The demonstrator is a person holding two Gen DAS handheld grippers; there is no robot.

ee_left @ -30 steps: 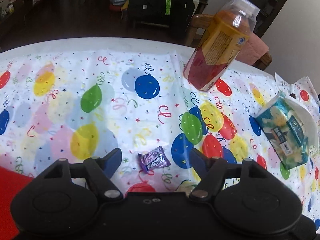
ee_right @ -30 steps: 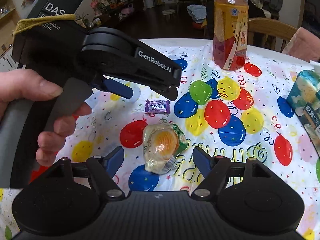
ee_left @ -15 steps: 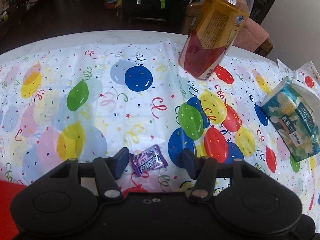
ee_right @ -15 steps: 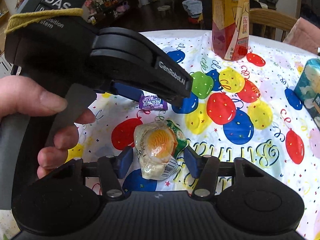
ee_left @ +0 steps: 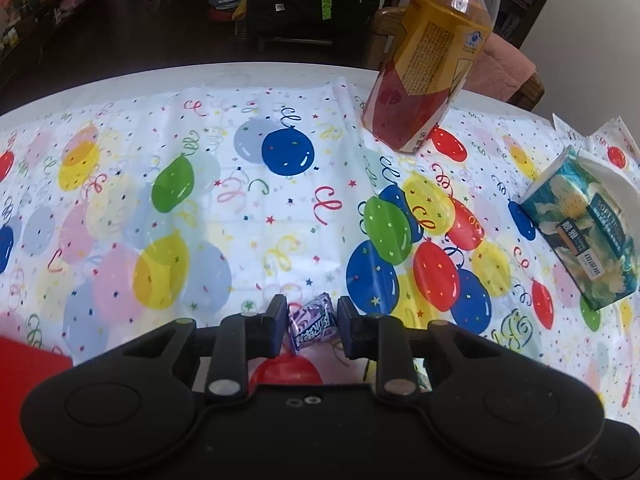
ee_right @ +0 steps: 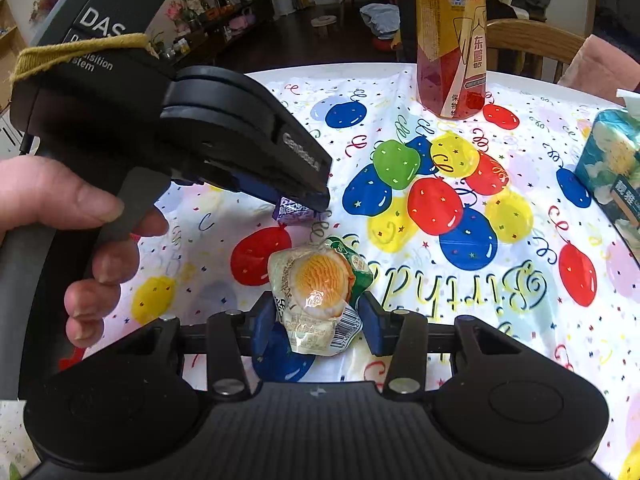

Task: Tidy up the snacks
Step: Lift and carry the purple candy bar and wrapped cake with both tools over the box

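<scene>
A small purple wrapped candy (ee_left: 313,320) lies low on the balloon-print tablecloth (ee_left: 248,200), and my left gripper (ee_left: 313,323) is shut on it, one finger on each side. The right wrist view shows the same candy (ee_right: 294,213) under the left gripper's (ee_right: 308,200) tips, which a hand (ee_right: 60,200) holds. A clear snack packet with a yellow-orange centre and green edge (ee_right: 320,284) sits between the pads of my right gripper (ee_right: 317,320), which is shut on it just above the cloth.
A tall orange-and-red drink bottle (ee_left: 434,64) (ee_right: 450,40) stands at the table's far side. A teal tissue pack (ee_left: 580,228) (ee_right: 612,168) lies to the right. A red flat thing (ee_left: 28,364) shows at the near left. Wooden chairs (ee_right: 532,40) stand behind the table.
Both grippers have gone from wide open to shut: the left on the purple candy, the right on the snack packet. Both also moved forward and lower over the cloth.
</scene>
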